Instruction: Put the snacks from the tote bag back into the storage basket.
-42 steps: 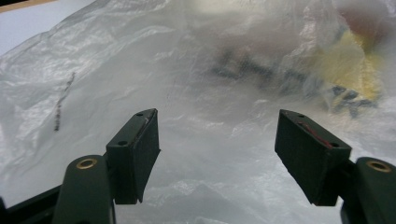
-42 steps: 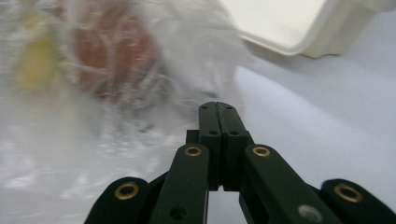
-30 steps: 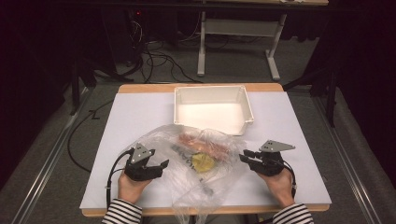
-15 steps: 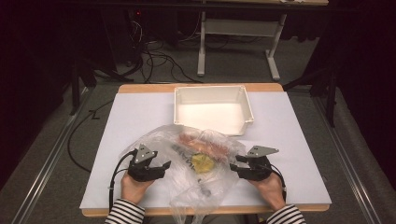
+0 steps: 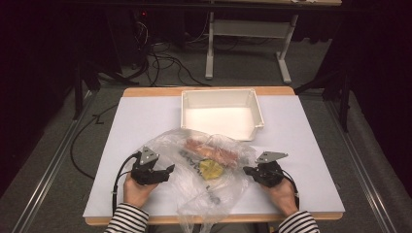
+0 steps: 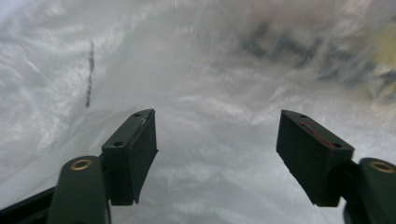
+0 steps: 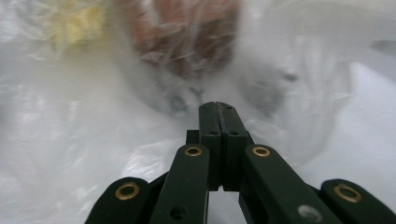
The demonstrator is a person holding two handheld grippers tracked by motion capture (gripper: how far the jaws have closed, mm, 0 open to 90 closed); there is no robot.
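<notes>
The clear plastic bag (image 5: 209, 170) lies crumpled on the white table (image 5: 301, 145) in front of me, just on my side of the white bin (image 5: 221, 112), and its lower end hangs over the table's near edge. It is thin, wrinkled film with glossy folds and some dark print on it that I cannot read. Through the film I see a reddish-brown item (image 5: 214, 148) lying toward the bin and a yellow item (image 5: 210, 168) near the bag's middle; what either one is stays blurred.

From above, the bag spreads wide between my two hands, while its narrower tail runs from the middle down toward me and over the edge. The reddish-brown item inside lies lengthwise across the table, from left to right, slightly slanted.

My left gripper (image 5: 167, 170) sits at the bag's left side, pointing right toward its middle. In the left gripper view its fingers (image 6: 135, 149) stand wide apart with the film stretched ahead of them, pressing on nothing.

My right gripper (image 5: 247, 170) is at the bag's right edge, pointing left. Its jaws have just been closing, and in the right gripper view its fingers (image 7: 210, 126) meet pad to pad at the film's edge; whether a fold of film is caught between them I cannot tell.
</notes>
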